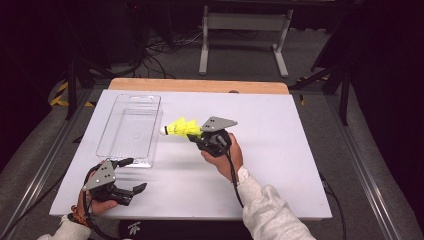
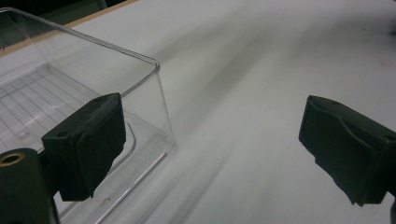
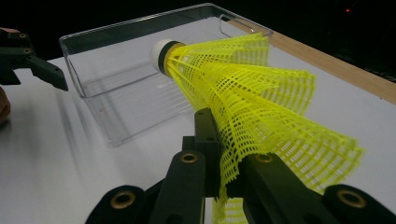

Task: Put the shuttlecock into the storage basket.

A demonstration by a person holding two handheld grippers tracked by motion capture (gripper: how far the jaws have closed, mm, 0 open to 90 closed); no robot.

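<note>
A yellow mesh shuttlecock [image 1: 179, 128] with a white cork tip hangs just above the white table, its tip pointing left toward a clear plastic bin [image 1: 127, 125]. My right gripper [image 1: 196, 136] is shut on the shuttlecock's skirt. In the right gripper view the skirt [image 3: 243, 98] is pinched between the black jaws of the right gripper [image 3: 224, 182], with the bin [image 3: 116, 98] just beyond the cork. My left gripper [image 1: 134, 175] rests open near the bin's near corner, nothing between its fingers. The left gripper view has that left gripper [image 2: 210, 149] wide apart beside the bin's corner [image 2: 144, 88].
The white table board [image 1: 280, 165] has a wooden strip [image 1: 200, 85] along its far edge. A metal stand [image 1: 245, 30] and cables lie on the floor behind. The left gripper [image 3: 32, 63] appears at the far left of the right gripper view.
</note>
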